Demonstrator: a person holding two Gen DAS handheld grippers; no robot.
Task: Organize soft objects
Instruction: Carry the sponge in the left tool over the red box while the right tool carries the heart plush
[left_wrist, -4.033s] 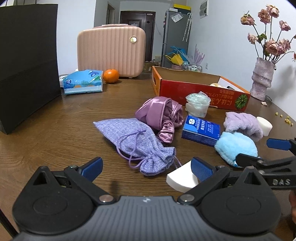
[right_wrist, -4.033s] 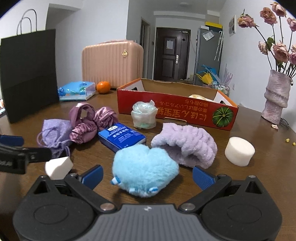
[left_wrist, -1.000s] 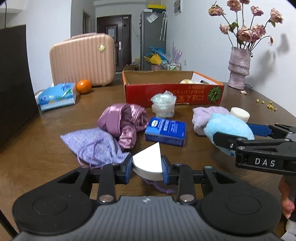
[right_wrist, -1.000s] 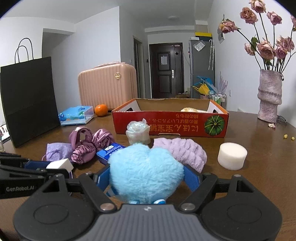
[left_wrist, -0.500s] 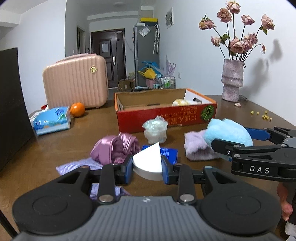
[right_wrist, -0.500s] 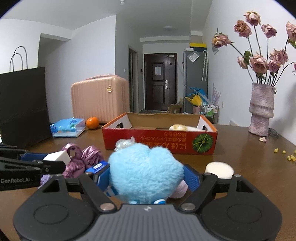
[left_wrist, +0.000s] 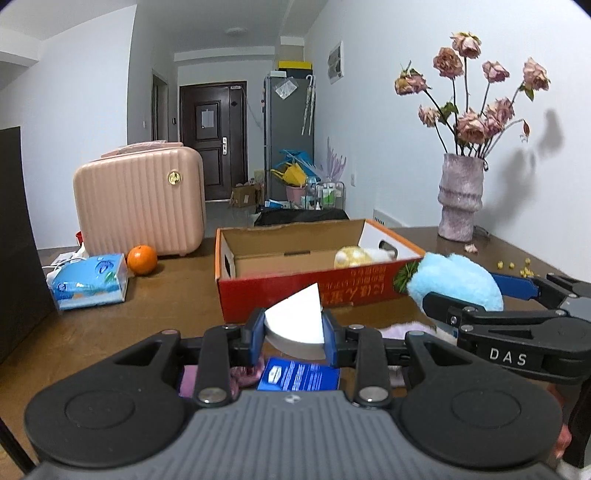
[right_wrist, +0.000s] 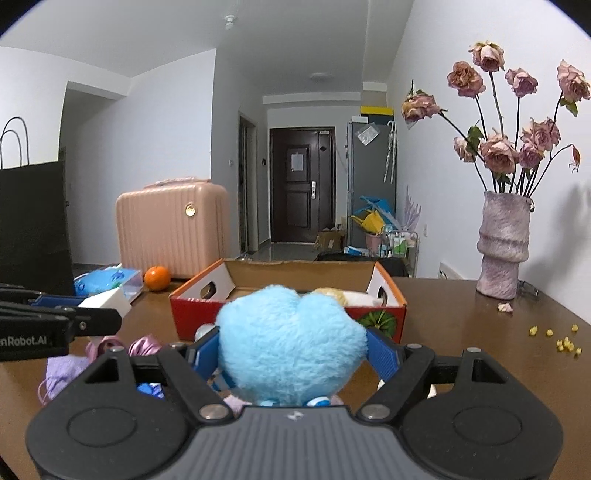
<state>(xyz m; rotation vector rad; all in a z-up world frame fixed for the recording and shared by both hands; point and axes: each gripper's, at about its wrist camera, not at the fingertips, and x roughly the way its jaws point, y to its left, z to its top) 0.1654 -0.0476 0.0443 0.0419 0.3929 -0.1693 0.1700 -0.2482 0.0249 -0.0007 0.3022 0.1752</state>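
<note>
Two grippers are loaded at once. In the left wrist view, the left gripper (left_wrist: 293, 326) is clenched on a white wedge-shaped foam sponge (left_wrist: 295, 325), held above the wooden table (left_wrist: 155, 314) just short of the red cardboard box (left_wrist: 314, 258), where a yellow-and-white plush (left_wrist: 354, 256) already lies. A blue packet (left_wrist: 297, 374) and a purple satin bit (left_wrist: 242, 373) lie below.

In the right wrist view, the right gripper (right_wrist: 291, 350) grasps a fluffy light-blue heart-shaped plush (right_wrist: 291, 343), also lifted in front of the box (right_wrist: 199, 314). Pink satin scrunchies (right_wrist: 142, 345) and a lilac knit pouch (right_wrist: 62, 369) lie on the table (right_wrist: 480, 350), so I'd judge the sorting only partly done.
</note>
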